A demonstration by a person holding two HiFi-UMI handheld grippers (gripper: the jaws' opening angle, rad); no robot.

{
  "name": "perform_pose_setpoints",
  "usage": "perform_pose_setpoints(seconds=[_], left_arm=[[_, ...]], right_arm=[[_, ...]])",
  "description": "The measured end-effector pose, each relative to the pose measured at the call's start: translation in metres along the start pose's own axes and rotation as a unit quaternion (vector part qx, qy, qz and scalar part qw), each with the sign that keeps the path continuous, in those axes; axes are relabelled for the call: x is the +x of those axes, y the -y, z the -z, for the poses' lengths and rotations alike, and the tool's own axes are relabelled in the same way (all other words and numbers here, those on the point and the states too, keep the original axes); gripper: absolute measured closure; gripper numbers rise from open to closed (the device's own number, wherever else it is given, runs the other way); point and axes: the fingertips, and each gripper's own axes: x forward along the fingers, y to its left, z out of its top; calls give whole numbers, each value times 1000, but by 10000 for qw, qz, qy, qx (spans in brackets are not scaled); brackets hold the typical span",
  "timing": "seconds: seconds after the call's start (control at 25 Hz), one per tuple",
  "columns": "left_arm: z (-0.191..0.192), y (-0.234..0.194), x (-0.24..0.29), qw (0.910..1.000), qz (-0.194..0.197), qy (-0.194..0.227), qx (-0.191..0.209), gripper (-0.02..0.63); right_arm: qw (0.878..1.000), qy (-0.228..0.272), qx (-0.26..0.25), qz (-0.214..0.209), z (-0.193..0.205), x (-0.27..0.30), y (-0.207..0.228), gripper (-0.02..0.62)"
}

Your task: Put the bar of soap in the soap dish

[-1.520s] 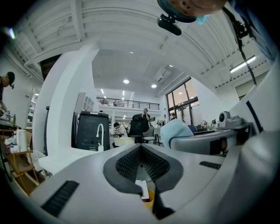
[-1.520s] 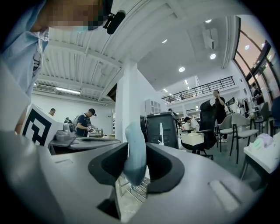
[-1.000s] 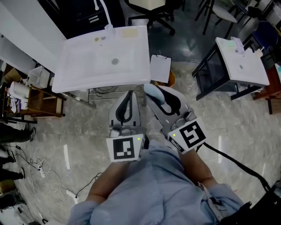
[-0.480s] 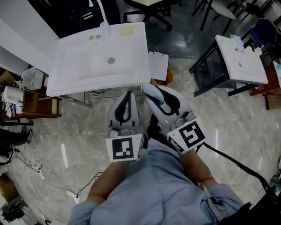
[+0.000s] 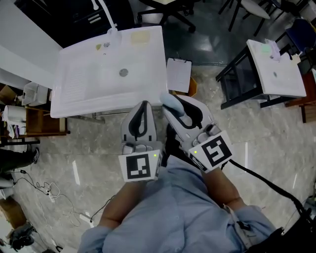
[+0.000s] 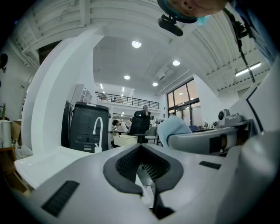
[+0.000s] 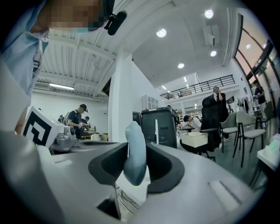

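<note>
**A:** Where's the sink (image 5: 94, 84)?

**B:** Straight ahead, beyond both grippers. Its tap (image 5: 104, 15) stands at the far edge, the drain (image 5: 123, 72) is mid-basin, and a flat pad (image 5: 139, 37) lies on the far right corner.

**A:** And the grippers?

**B:** Side by side on the near side. The left gripper (image 5: 144, 105) is just beside the right gripper (image 5: 175, 107), with the bar of soap (image 5: 171, 101) between the right one's jaws.

**A:** Around the sink?

**B:** A clipboard (image 5: 179, 75) is just beside its right edge, and a second sink (image 5: 276, 74) is well apart, further right. A wooden shelf (image 5: 39, 126) stands to the left.
</note>
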Motion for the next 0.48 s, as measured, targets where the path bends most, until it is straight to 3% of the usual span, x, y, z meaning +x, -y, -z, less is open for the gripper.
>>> perform_pose_setpoints(seconds=[0.48], left_arm=[[4, -13, 102, 9997, -168, -170, -47, 601]], right_arm=[[9997, -156, 138, -147, 3, 57, 88, 472]])
